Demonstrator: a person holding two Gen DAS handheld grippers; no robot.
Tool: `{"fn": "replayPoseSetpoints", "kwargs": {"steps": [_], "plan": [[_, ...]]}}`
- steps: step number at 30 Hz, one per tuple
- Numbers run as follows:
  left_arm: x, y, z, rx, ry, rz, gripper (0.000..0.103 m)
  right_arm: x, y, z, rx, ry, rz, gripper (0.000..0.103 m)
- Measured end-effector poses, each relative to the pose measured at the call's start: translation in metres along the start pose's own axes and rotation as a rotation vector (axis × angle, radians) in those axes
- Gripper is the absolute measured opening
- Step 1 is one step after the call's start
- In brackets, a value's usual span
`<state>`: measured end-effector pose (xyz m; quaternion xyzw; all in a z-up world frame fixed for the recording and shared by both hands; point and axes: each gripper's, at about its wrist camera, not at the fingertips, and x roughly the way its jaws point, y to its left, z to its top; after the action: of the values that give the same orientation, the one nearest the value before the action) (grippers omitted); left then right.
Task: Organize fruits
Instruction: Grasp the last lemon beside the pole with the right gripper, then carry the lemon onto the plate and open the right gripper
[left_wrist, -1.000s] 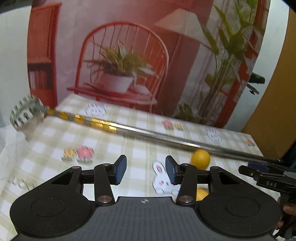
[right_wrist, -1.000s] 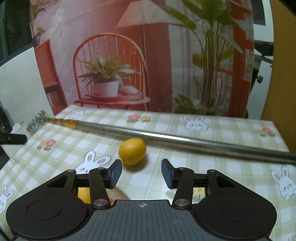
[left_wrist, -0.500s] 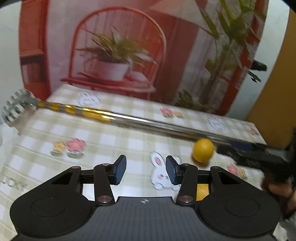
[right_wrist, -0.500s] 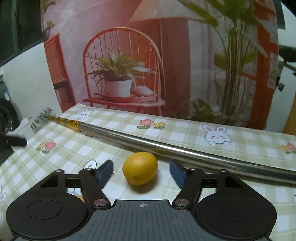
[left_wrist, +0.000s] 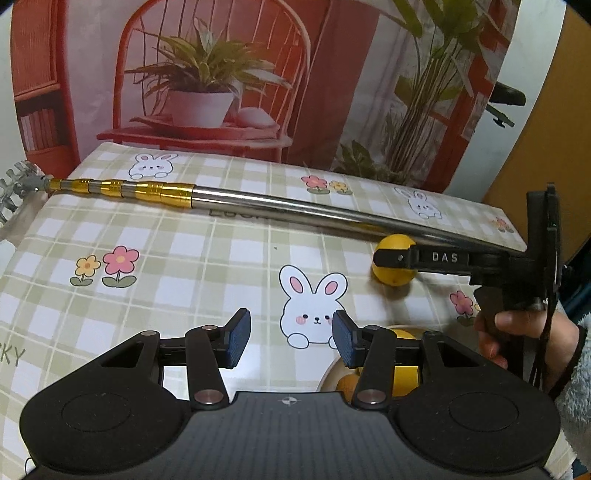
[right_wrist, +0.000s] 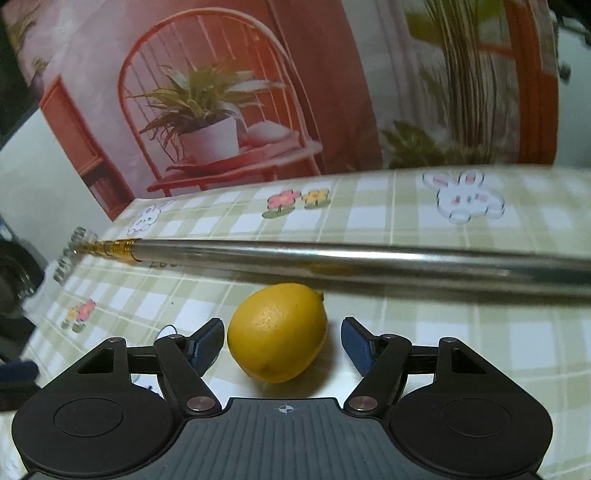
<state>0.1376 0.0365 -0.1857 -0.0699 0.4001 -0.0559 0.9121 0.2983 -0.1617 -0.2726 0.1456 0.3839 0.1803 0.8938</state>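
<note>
Two blue pads of my right gripper (right_wrist: 282, 345) stand spread on either side of the lemon (right_wrist: 277, 331), a sliver of gap on each flank, nothing pinched yet. That lemon sits on the checked tablecloth (right_wrist: 461, 325) toward its far edge, just in front of the steel telescopic pole (right_wrist: 351, 260) lying across the table. To do this grasp well, I judge I should push slightly deeper so the pads meet the widest part, keep my approach clear of the pole, then squeeze gently, since the rind is round and could squirt out.

My left gripper (left_wrist: 291, 341) is opening slightly, with nothing between its pads but a printed rabbit. More yellow fruit (left_wrist: 404, 376) lies beneath its right finger, near the tablecloth's near edge, seemingly in a dish; I would carry the lemon there.
</note>
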Motion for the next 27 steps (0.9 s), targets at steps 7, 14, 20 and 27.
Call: {"fn": "replayPoseSetpoints", "kwargs": {"steps": [7, 14, 20, 27], "plan": [[0.002, -0.002, 0.000, 0.006, 0.010, 0.000, 0.062, 0.009, -0.002, 0.002, 0.015, 0.023, 0.018, 0.060], [0.005, -0.001, -0.002, -0.010, 0.033, -0.002, 0.073, 0.012, 0.003, 0.005, -0.001, 0.028, 0.011, 0.057], [0.005, -0.001, -0.002, -0.013, 0.041, 0.007, 0.080, 0.010, 0.006, 0.005, -0.019, 0.039, -0.007, 0.055], [0.005, -0.001, -0.006, -0.009, 0.057, 0.008, 0.085, -0.004, 0.007, -0.003, -0.037, 0.025, -0.009, 0.055]]}}
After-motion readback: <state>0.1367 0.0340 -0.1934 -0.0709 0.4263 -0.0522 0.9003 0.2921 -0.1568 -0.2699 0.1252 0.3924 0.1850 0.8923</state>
